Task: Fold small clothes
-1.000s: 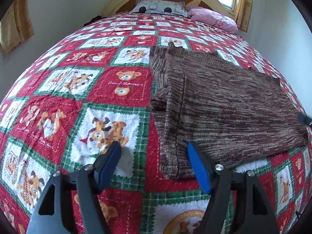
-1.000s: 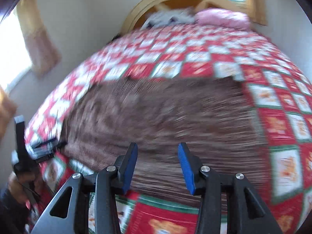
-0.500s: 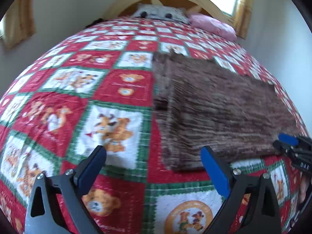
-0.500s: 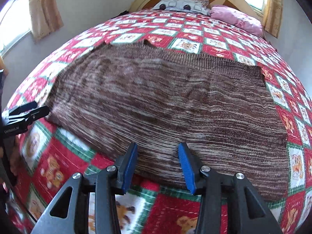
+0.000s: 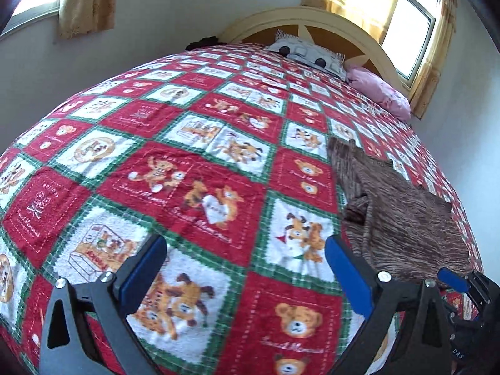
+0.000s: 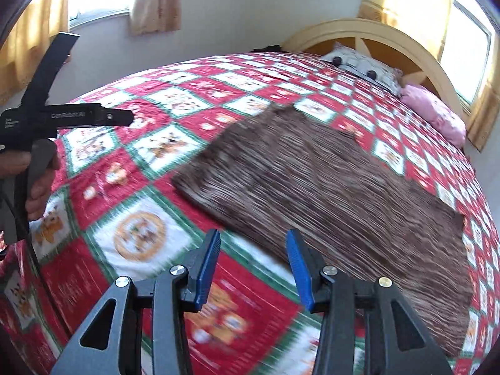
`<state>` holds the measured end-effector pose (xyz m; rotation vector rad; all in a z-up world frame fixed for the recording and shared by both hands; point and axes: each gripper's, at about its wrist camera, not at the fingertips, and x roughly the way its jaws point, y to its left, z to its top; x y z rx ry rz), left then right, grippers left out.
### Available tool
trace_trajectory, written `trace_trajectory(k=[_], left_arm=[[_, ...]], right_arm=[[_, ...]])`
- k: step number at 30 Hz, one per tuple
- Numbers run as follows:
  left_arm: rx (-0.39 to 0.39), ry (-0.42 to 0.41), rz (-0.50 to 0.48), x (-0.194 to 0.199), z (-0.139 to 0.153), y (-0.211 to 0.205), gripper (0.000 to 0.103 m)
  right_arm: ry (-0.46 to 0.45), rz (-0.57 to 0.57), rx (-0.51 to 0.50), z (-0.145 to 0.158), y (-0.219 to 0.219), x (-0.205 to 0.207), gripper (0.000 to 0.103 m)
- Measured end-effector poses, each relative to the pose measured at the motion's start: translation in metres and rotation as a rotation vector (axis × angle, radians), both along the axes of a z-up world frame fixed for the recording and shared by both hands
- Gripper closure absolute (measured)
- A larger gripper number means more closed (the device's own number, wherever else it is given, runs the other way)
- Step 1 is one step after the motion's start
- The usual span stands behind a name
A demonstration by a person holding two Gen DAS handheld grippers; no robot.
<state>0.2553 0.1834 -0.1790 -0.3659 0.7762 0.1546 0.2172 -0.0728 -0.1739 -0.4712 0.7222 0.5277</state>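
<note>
A brown knit garment lies flat on the red, white and green teddy-bear quilt, one side folded in. My right gripper hovers over the quilt just short of the garment's near edge, open, with nothing between its blue pads. In the left wrist view the garment sits off to the right. My left gripper hangs over bare quilt to the garment's left; its jaws are opening very wide and hold nothing. The right gripper shows at the lower right of that view.
A person's hand holds the left gripper at the left edge. A grey patterned pillow and a pink pillow lie at the cream headboard. Curtained windows flank the bed, with walls close behind.
The left gripper moved left off the garment's edge onto bare quilt and its jaws spread wider. The right gripper slid left along the garment's near edge and rolled; its gap stayed the same.
</note>
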Motion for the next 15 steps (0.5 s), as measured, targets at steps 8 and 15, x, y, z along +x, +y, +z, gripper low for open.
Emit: trace_trajectory(k=[8, 15], left_arm=[[-0.105, 0.016, -0.023, 0.003, -0.015, 0.013, 0.000], [-0.159, 0.006, -0.107, 0.021, -0.009, 0.018, 0.000]], right_arm=[[0.004, 0.063, -0.052, -0.024, 0.057, 0.003, 0.057], [-0.053, 0.023, -0.087, -0.037, 0.077, 0.012, 0.057]])
